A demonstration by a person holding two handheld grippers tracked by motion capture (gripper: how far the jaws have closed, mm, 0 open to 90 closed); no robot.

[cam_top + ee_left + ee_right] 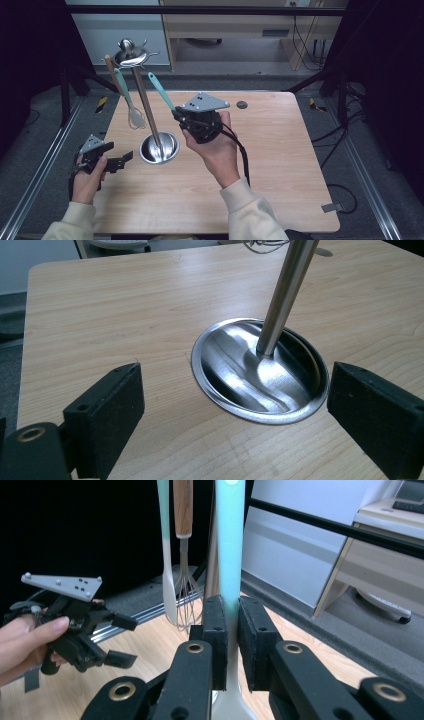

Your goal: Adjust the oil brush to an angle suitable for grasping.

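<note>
A steel utensil stand rests its round base [159,148] [260,375] on the wooden table [280,165], and its pole [145,102] [287,290] rises to hooks [129,54]. From these hang a wooden-handled whisk [135,118] [186,600] and a pale teal spatula [122,86] [167,580]. My right gripper [178,115] [231,630] is shut on the teal handle of another utensil [161,91] [230,555], held up beside the pole. Left of the base, my left gripper [118,152] [235,415] [85,630] is open, with nothing between its jaws.
The table's left edge [102,150] runs just under my left hand. Behind the table stand a light wooden desk [235,25] and cables on the grey floor [345,135]. A small dark round disc [242,104] lies near the table's far edge.
</note>
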